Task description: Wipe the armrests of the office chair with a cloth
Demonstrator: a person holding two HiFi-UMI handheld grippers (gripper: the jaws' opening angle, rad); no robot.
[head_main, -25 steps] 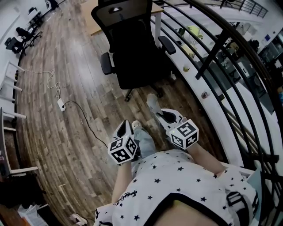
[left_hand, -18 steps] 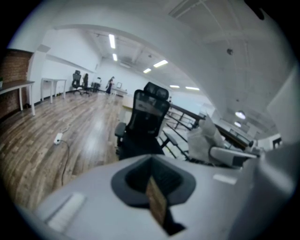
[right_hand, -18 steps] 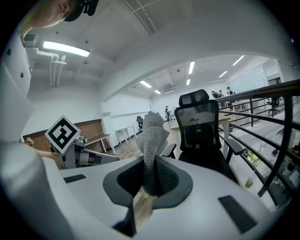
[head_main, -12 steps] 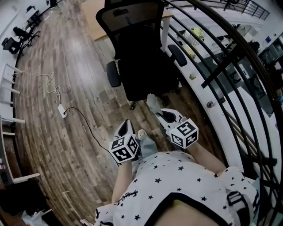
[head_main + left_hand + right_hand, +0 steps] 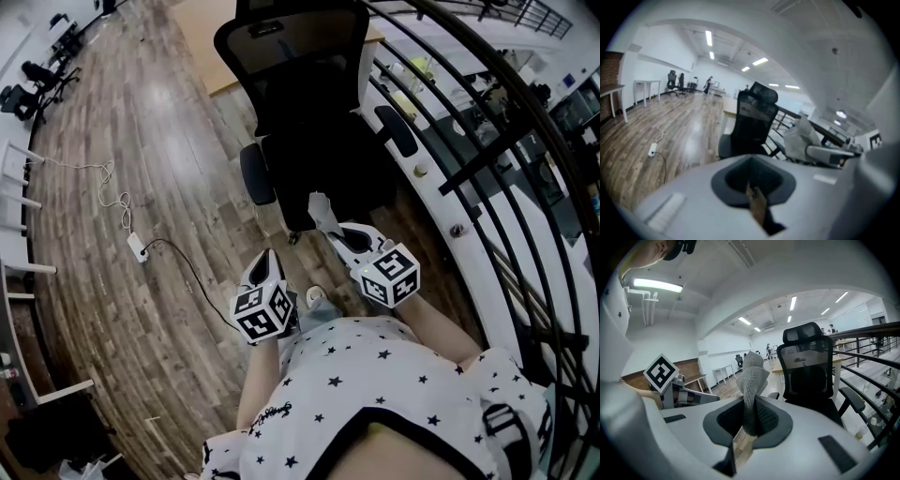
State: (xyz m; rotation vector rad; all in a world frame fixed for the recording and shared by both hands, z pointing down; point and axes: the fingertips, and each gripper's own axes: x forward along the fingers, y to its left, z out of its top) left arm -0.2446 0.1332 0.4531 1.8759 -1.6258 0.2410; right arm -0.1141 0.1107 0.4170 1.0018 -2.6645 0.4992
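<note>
Though head view barely shows grey cloth, R tool clamps it in own view; L tool seems closed.

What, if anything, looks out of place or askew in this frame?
Nothing looks damaged or spilled. The one untidy thing is a power strip whose cable trails loose across the wooden floor, left of the office chair. It could be a trip hazard.
</note>
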